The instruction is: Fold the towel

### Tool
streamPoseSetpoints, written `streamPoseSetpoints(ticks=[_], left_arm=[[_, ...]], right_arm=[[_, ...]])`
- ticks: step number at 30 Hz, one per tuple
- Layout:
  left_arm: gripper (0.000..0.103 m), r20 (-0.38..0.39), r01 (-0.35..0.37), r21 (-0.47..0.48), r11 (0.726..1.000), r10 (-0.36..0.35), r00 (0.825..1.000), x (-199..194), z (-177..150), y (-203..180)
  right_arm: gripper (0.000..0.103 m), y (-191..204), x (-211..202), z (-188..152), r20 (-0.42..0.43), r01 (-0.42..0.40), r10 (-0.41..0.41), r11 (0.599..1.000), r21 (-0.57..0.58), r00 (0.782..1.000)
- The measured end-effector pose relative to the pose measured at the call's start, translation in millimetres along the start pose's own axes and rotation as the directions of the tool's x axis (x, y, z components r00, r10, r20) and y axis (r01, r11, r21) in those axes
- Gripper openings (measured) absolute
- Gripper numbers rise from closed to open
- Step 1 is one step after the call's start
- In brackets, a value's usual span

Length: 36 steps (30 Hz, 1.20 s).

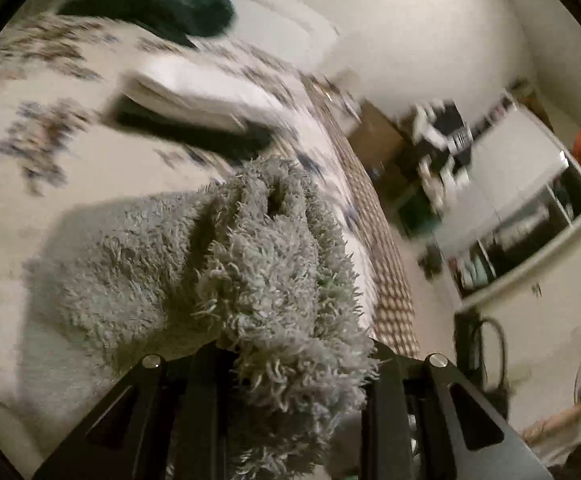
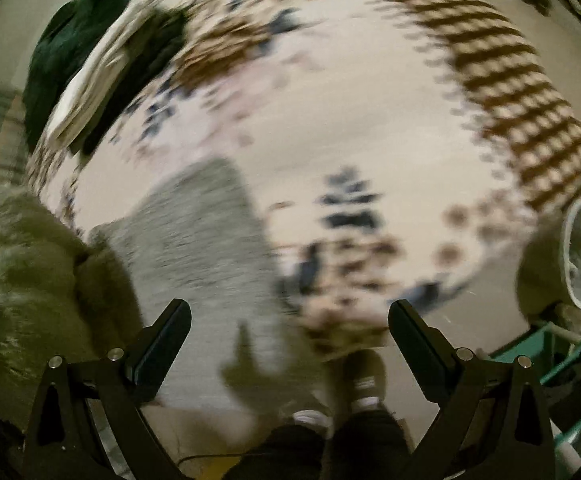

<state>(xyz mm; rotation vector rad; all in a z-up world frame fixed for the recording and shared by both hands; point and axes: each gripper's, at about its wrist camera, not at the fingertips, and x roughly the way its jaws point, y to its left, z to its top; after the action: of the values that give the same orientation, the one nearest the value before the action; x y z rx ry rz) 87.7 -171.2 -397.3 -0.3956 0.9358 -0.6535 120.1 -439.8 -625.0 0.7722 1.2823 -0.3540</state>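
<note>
So the fold is only just getting going from what I can tell. The left gripper point(image 1: 290, 364) is clamped tight on a bunched-up edge of the shaggy grey towel point(image 1: 138, 264), which fills the lower middle of the left wrist view, with the rest of it trailing off to the lower left and lying on the flowery bedspread point(image 1: 30, 92). In the right wrist view the same towel sits at lower left, partly lifted, partly flat on the bed. The right gripper point(image 2: 290, 344) has its jaws spread wide with nothing in them, hanging over the bedspread at bottom centre, beside the towel, not on it.

There's already a neat folded stack point(image 1: 194, 96) in the upper left of the left view, so I'd guess that's where finished ones go. This one still needs an edge carried over, flattening, probably another fold, then stacking. Everything's blurry, so the exact crease state is hard to call
</note>
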Motion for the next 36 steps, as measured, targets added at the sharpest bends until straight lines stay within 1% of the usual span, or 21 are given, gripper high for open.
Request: streamPoseSetpoints(ticks=[3, 5, 7, 8, 9, 10, 12, 14, 15, 18, 21, 22, 24, 25, 26, 29, 31, 32, 33, 34, 36], left_arm=[[0.020, -0.081, 0.006, 0.056, 0.998, -0.001, 0.997, 37.8, -22.4, -28.5], [0.022, -0.152, -0.016, 0.098, 0.995, 0.031, 0.988, 62.1, -35.7, -42.9], [0.024, -0.245, -0.038, 0.100, 0.994, 0.062, 0.968, 82.6, -44.4, -45.5], [0.028, -0.279, -0.056, 0.098, 0.994, 0.082, 0.957, 87.7, -45.7, -44.2], [0.037, -0.308, -0.072, 0.092, 0.993, 0.097, 0.946, 90.0, -45.5, -44.4], [0.044, -0.318, -0.075, 0.089, 0.993, 0.099, 0.943, 87.3, -45.3, -45.9], [0.075, -0.316, -0.061, 0.075, 0.995, 0.082, 0.945, 78.0, -37.7, -49.0], [0.090, -0.299, -0.048, 0.068, 0.997, 0.066, 0.952, 62.5, -20.7, -55.0], [0.093, -0.287, -0.036, 0.078, 0.996, 0.057, 0.956, 54.0, -12.6, -58.8], [0.093, -0.275, -0.035, 0.086, 0.996, 0.058, 0.960, 35.2, 4.5, -59.1], [0.093, -0.226, -0.129, 0.083, 0.988, 0.144, 0.963, 20.9, 30.0, -20.2], [0.093, -0.201, -0.178, 0.075, 0.981, 0.190, 0.961, 13.7, 39.2, -1.7], [0.093, -0.206, -0.277, 0.067, 0.959, 0.285, 0.936, 13.0, 50.7, 36.8], [0.093, -0.218, -0.340, 0.066, 0.938, 0.346, 0.913, 16.9, 54.8, 59.8], [0.093, -0.229, -0.371, 0.064, 0.926, 0.376, 0.898, 20.6, 55.7, 76.2], [0.093, -0.300, -0.410, 0.062, 0.910, 0.409, 0.862, 42.5, 55.6, 117.8], [0.093, -0.333, -0.401, 0.032, 0.915, 0.388, 0.859, 54.0, 54.7, 135.0], [0.093, -0.339, -0.405, 0.025, 0.914, 0.389, 0.856, 57.7, 54.8, 139.4], [0.093, -0.342, -0.398, 0.019, 0.917, 0.380, 0.859, 59.9, 54.4, 141.8], [0.093, -0.342, -0.397, 0.012, 0.918, 0.377, 0.861, 61.3, 55.6, 143.5], [0.093, -0.335, -0.395, 0.001, 0.919, 0.372, 0.866, 65.2, 57.8, 144.8]], right_arm=[[0.101, -38.1, -12.0, 3.6, 0.018, 0.025, -0.026, 0.998, 0.050, 0.999], [0.101, -58.8, -16.9, 4.7, 0.028, 0.039, -0.041, 0.997, 0.073, 0.999], [0.101, -73.5, -20.6, 7.0, 0.030, 0.049, -0.051, 0.995, 0.087, 0.998], [0.101, -80.5, -22.4, 7.8, 0.031, 0.052, -0.055, 0.995, 0.090, 0.998], [0.101, -86.9, -23.8, 8.8, 0.031, 0.051, -0.054, 0.994, 0.092, 0.998], [0.101, -89.9, -24.9, 9.5, 0.032, 0.049, -0.052, 0.994, 0.093, 0.998], [0.101, -93.2, -26.1, 10.5, 0.036, 0.033, -0.037, 0.995, 0.091, 0.999], [0.101, -94.8, -26.4, 12.2, 0.035, 0.011, -0.014, 0.996, 0.087, 0.999], [0.103, -94.1, -26.8, 12.3, 0.036, -0.006, 0.003, 0.996, 0.087, 0.999], [0.103, -86.7, -26.7, 16.7, 0.039, -0.079, 0.076, 0.993, 0.082, 0.996], [0.103, -67.2, -21.4, 23.2, 0.020, -0.179, 0.178, 0.981, 0.071, 0.984], [0.103, -58.4, -18.6, 25.1, 0.009, -0.209, 0.209, 0.976, 0.061, 0.978], [0.103, -35.5, -6.8, 30.0, -0.020, -0.268, 0.268, 0.963, 0.022, 0.963], [0.103, -27.0, 0.2, 32.3, -0.035, -0.290, 0.290, 0.957, 0.012, 0.956], [0.103, -16.7, 12.5, 35.7, -0.060, -0.306, 0.306, 0.952, 0.001, 0.950], [0.103, 0.0, 52.0, 43.7, -0.134, -0.299, 0.296, 0.954, 0.000, 0.946], [0.102, 3.0, 81.0, 49.9, -0.204, -0.288, 0.289, 0.957, 0.036, 0.935], [0.098, 3.7, 92.0, 52.2, -0.244, -0.291, 0.297, 0.955, 0.062, 0.923], [0.065, 5.4, 93.9, 54.7, -0.245, -0.328, 0.337, 0.942, 0.076, 0.909], [0.027, 7.6, 89.6, 57.5, -0.222, -0.352, 0.357, 0.934, 0.064, 0.907], [0.026, 14.8, 68.8, 63.9, -0.135, -0.329, 0.324, 0.944, -0.014, 0.936]])
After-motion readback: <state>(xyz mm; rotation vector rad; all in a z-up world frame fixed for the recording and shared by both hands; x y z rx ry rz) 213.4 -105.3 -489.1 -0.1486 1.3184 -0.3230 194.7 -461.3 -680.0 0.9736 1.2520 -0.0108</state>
